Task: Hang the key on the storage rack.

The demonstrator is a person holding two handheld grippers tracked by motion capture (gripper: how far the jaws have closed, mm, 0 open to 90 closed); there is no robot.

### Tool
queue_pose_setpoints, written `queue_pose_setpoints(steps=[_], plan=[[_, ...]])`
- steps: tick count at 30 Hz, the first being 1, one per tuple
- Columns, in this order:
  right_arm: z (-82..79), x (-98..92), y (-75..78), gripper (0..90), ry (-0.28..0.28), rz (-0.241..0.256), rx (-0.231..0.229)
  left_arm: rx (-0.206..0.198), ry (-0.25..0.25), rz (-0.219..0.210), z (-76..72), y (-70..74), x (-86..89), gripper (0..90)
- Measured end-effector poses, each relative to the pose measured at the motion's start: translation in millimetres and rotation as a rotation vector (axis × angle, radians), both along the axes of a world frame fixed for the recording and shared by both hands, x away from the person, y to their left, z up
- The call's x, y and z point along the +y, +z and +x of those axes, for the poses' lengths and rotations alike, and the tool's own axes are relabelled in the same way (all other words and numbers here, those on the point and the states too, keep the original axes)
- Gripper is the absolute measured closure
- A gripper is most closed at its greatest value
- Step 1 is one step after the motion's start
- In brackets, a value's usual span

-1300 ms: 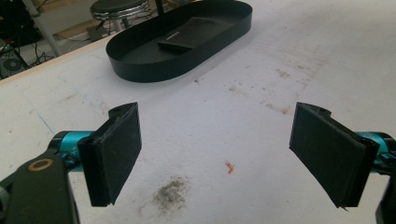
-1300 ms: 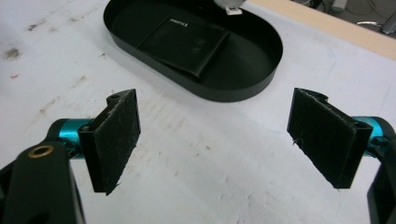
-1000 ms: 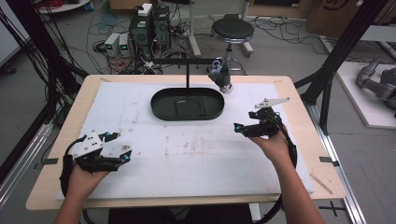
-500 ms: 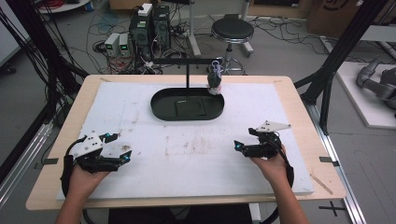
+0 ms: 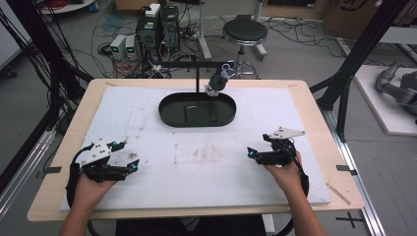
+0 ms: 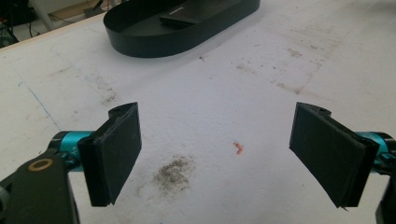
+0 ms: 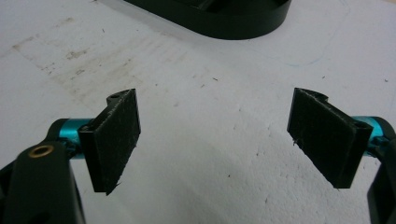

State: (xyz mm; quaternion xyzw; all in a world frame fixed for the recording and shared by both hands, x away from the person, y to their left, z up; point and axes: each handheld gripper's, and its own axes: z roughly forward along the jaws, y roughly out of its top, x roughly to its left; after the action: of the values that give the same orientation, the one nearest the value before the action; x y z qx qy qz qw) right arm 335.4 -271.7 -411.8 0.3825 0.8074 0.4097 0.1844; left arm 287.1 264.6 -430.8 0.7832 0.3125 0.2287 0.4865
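Both sets of tongs rest low over a stained white board on the tabletop [image 5: 314,98], their jaws spread wide and holding nothing. The left tongs [image 5: 132,166] sit near the board's front left corner, the right tongs [image 5: 251,153] toward the front right, each gripped by a hand. Well beyond them, at the far middle of the white board [image 5: 206,162], stands a black oval tray [image 5: 169,110]; a small dark object [image 5: 215,84] hangs from a black stand above its far rim.
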Motion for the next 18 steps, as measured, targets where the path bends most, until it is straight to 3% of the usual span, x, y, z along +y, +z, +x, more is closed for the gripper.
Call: queue_pose_setpoints(steps=[8,12,18], plan=[[-1.3,-0.4,-0.1,17.6,-0.010,-0.006,0.010,-0.003,-0.004,-0.016,-1.1,0.6,-0.2,16.8],[1.1,-1.0,-1.4,17.6,-0.006,0.028,0.035,-0.005,-0.005,-0.014,-1.0,1.4,0.6,16.7],[2.5,-1.7,-2.4,17.6,-0.007,0.025,0.047,0.002,-0.004,-0.010,-0.2,-0.4,-0.1,16.8]])
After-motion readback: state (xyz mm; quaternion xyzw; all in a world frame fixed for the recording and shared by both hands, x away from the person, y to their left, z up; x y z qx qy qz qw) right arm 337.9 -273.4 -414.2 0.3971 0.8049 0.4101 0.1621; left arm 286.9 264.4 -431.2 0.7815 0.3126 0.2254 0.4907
